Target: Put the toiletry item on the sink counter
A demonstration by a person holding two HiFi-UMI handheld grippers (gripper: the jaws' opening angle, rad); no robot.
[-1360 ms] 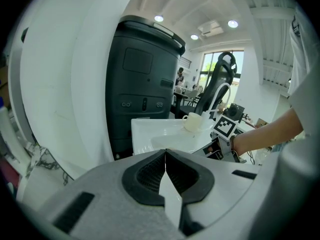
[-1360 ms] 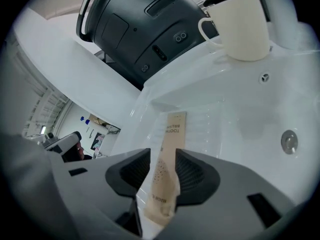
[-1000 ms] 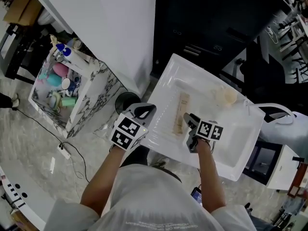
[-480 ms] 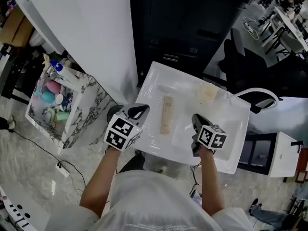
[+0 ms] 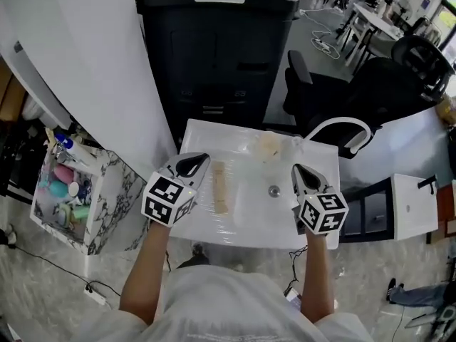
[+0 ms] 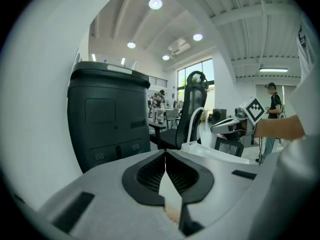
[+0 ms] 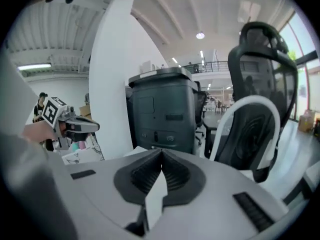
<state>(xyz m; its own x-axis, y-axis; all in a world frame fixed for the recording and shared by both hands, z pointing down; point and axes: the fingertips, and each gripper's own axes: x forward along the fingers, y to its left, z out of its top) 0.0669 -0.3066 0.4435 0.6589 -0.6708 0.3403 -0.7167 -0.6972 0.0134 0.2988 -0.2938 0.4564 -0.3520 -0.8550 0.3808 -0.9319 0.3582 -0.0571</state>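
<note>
Both grippers empty; toiletry item [image 5: 221, 187] lies on the sink counter [image 5: 242, 228].
The beige stick rests left of the drain [image 5: 274, 191], long axis near-to-far, just right of the left gripper [image 5: 194, 164]. The right gripper [image 5: 303, 178] is farther off, across the basin. Both jaw pairs are pressed together on nothing. No legible label, only the cubes' square markers.

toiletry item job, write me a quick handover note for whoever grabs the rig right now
left claw: shut, empty, above the sink's left edge.
right claw: shut, empty, above the right side.
toiletry item: beige tube lying flat on the white sink counter, left of the drain, held by neither claw.
Done: the placing looks finished.
Left: probably nothing. I can't tell ledge from basin here, so check where the tube sits.
</note>
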